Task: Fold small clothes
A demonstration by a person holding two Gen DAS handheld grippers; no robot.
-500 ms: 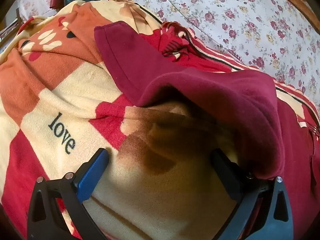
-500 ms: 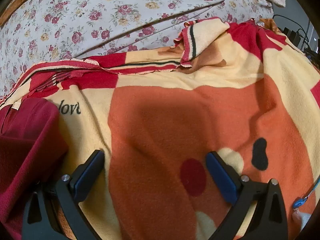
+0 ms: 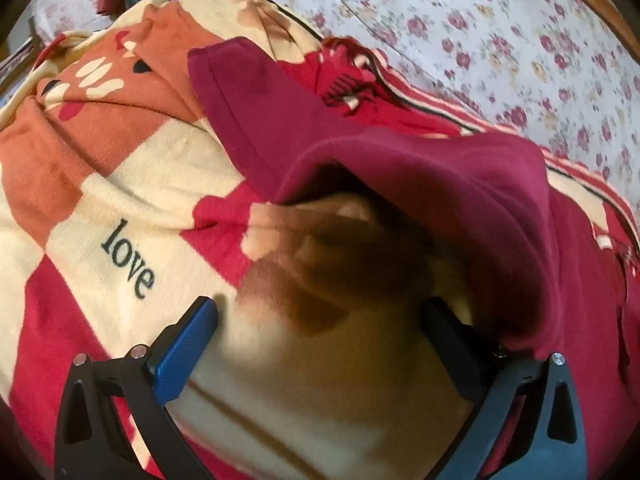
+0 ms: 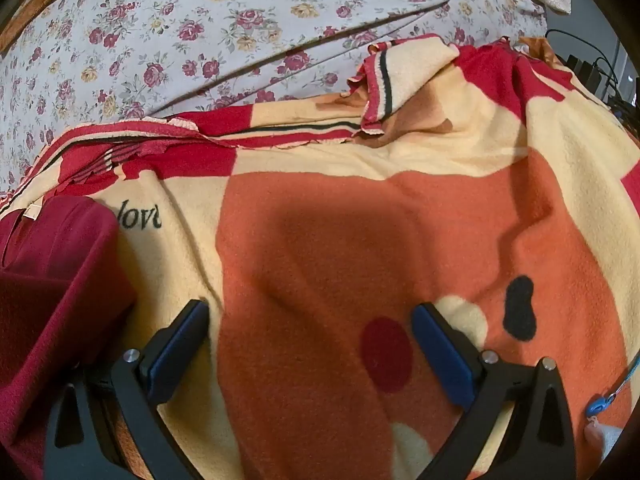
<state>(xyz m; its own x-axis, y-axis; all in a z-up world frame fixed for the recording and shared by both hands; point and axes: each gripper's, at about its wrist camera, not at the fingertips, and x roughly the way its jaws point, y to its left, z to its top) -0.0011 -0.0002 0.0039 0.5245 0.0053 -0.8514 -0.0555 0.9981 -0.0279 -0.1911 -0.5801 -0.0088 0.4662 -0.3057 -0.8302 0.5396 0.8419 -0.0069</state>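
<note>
Maroon garment, a soft fleece-like piece with a stitched hem along one edge, lies on the patterned blanket that covers the bed. No container shows in either view. Seen from the left wrist camera, the cloth runs as a long band from its squared hem end, far from the tongs, down toward the lower right, where it bulks up and drapes over the right-hand finger of the left tongs. Part of the band arches clear of the blanket and casts a dark shadow beneath it. Those tongs stand wide apart, with only blanket between the blue pads.

From the right wrist camera, the same garment lies heaped to the left of the blanket's printed word "love", just beside the left finger of the right tongs. These tongs are also spread wide, over an orange patch of the blanket, gripping nothing. Beyond the blanket's far edge lies the floral bedsheet.
</note>
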